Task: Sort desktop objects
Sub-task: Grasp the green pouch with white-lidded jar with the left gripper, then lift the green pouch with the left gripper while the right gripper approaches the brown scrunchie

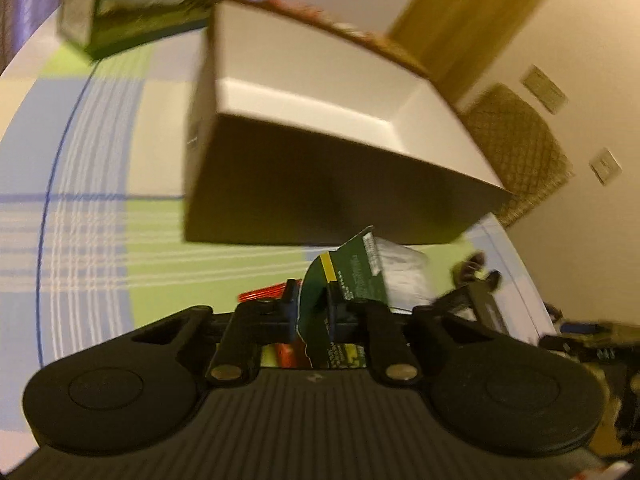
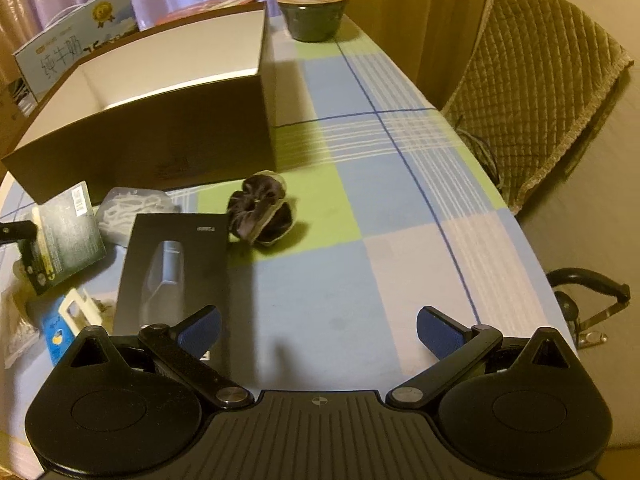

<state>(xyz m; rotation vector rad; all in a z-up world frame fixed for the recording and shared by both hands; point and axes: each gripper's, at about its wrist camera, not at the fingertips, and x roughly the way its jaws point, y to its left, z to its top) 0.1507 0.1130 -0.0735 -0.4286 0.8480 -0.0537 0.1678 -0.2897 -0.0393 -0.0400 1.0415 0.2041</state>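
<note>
Fingers of our left gripper [image 1: 314, 312] clench the green packet [image 1: 352, 276]; right gripper [image 2: 318, 330] gapes empty. Next, we judge, the open box [image 1: 320, 92].

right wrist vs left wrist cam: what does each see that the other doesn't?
Right wrist only: the open right gripper, a black product box beneath its left finger, a dark scrunchie, a lidded noodle bowl and a milk carton.

Left wrist only: the left gripper shut on a green packet, seen close up, and something red beyond its fingers.

Both: the open cardboard box, the checked tablecloth, the quilted chair back, and that green packet.
</note>
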